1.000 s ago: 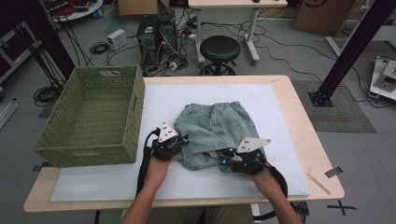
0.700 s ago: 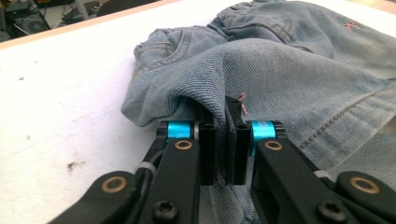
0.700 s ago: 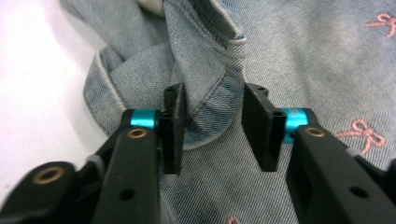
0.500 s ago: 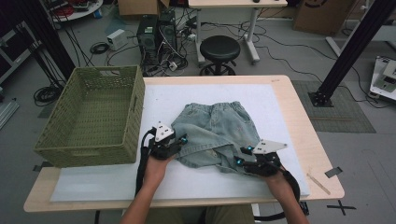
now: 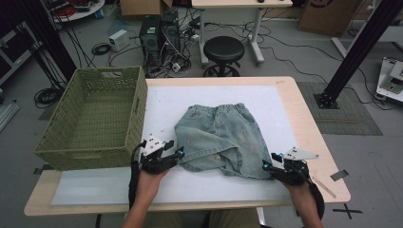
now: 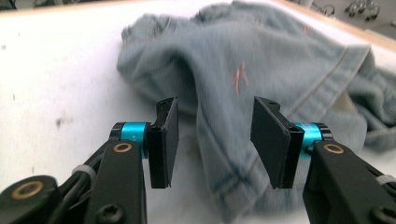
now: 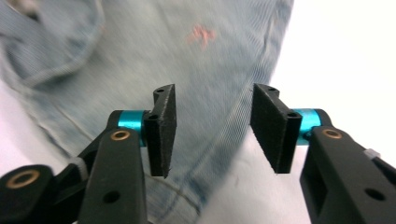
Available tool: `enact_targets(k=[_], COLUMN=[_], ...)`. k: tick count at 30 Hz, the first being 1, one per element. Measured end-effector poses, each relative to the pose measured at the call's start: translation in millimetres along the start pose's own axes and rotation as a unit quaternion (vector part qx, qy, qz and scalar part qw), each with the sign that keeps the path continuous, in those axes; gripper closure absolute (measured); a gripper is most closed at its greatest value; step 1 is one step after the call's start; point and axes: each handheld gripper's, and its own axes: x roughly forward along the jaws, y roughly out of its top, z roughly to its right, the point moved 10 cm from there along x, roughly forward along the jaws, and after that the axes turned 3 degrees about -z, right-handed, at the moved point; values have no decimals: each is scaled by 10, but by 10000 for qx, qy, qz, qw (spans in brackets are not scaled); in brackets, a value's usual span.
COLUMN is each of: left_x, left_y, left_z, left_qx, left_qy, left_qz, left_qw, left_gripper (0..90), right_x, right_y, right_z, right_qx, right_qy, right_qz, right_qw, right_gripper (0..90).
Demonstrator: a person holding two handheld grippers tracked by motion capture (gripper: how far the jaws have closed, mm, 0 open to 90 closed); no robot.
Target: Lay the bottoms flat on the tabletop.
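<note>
On white mat [image 5: 157, 102] | denim shorts [image 5: 218, 137] | pink mark [image 6: 239, 77], unreadable

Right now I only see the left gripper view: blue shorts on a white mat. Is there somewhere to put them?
Observer: Yes. The high view shows a green woven basket on the table, to the left of the shorts.
Operator: Is anything inside it?
Observer: No, I can see its bare woven bottom.
Operator: Where is my other claw?
Observer: The right claw is at the near right corner of the shorts. Its jaws have just been opening, and the hem lies between them, unpinched.
</note>
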Motion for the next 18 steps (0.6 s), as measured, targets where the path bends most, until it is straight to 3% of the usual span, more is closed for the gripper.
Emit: enact_targets(k=[2,3,4,5,7,9,11,13,15,18], left_x=[8,20,38,60,108,156,196,214,221,166], left_y=[-60,-102,-147,-190,-247,-277,-305,-314,-303,-264], left_z=[55,87,109,128,146,150,156,153,122,58], left_qx=[-45,-66,-55,-36,-19,-11,85,199,152,52], left_qy=[-215,-301,-341,-359,-347,-280,-155,5,185,317], left_qz=[-103,-196,-306,-419,-582,-761,-967,-1056,-1023,-838], left_qw=[9997,9993,9989,9985,9977,9967,9952,9942,9945,9960], left_gripper=[514,522,535,533,531,527,551,676,747,773], right_x=[61,67,62,50,46,38,8,-45,-104,-154], right_y=[-83,-97,-94,-95,-89,-82,-52,-4,30,27], right_z=[4,6,22,20,-5,-14,8,72,156,275], right_qx=[195,232,251,251,79,-88,-68,5,102,221], right_qy=[68,58,20,70,140,88,8,-147,-309,-494], right_qz=[-311,-322,-322,-354,-363,-376,-235,-52,101,170], right_qw=[9993,9992,9992,9990,9992,9992,9997,9999,9994,9984], right_gripper=[505,549,629,785,862,870,873,874,874,874])
